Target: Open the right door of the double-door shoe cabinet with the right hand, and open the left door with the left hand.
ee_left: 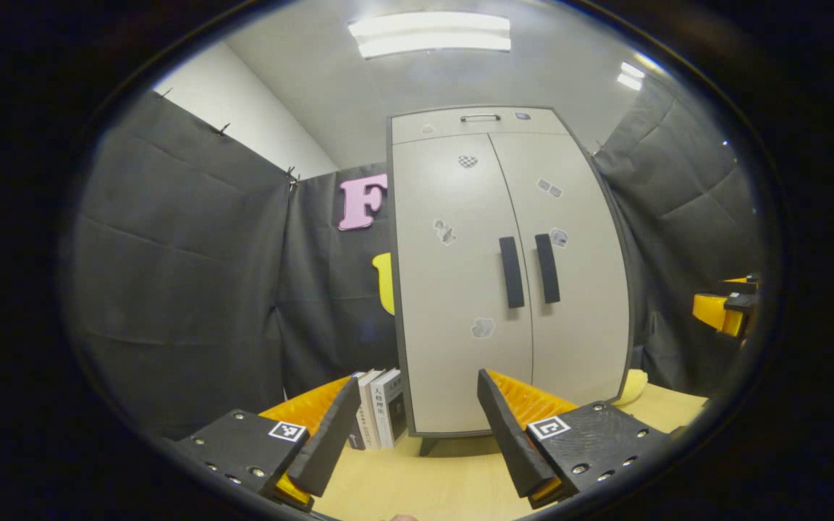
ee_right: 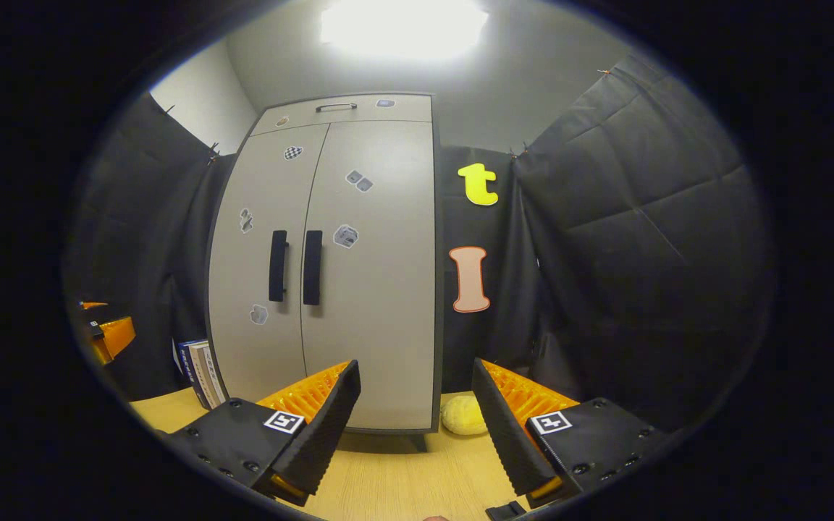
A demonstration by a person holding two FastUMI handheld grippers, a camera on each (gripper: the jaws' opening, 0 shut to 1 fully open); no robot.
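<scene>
A tall beige double-door shoe cabinet (ee_left: pixel 460 289) (ee_right: pixel 359 289) stands on the wooden table with both doors closed. Two dark vertical handles sit side by side at the centre seam: the left door handle (ee_left: pixel 511 272) (ee_right: pixel 278 265) and the right door handle (ee_left: pixel 547 268) (ee_right: pixel 313 267). My left gripper (ee_left: pixel 417 394) is open, well short of the cabinet front, roughly facing the left door. My right gripper (ee_right: pixel 415 380) is open too, pointing at the cabinet's right edge. Each view also catches the other gripper at its side: the right gripper (ee_left: pixel 725 307) and the left gripper (ee_right: pixel 106 333).
Several books (ee_left: pixel 381 416) (ee_right: pixel 200 373) stand upright against the cabinet's left side. A yellow soft lump (ee_right: pixel 464 416) (ee_left: pixel 633 387) lies on the table (ee_left: pixel 424 485) by the cabinet's right foot. Black cloth walls close in on both sides.
</scene>
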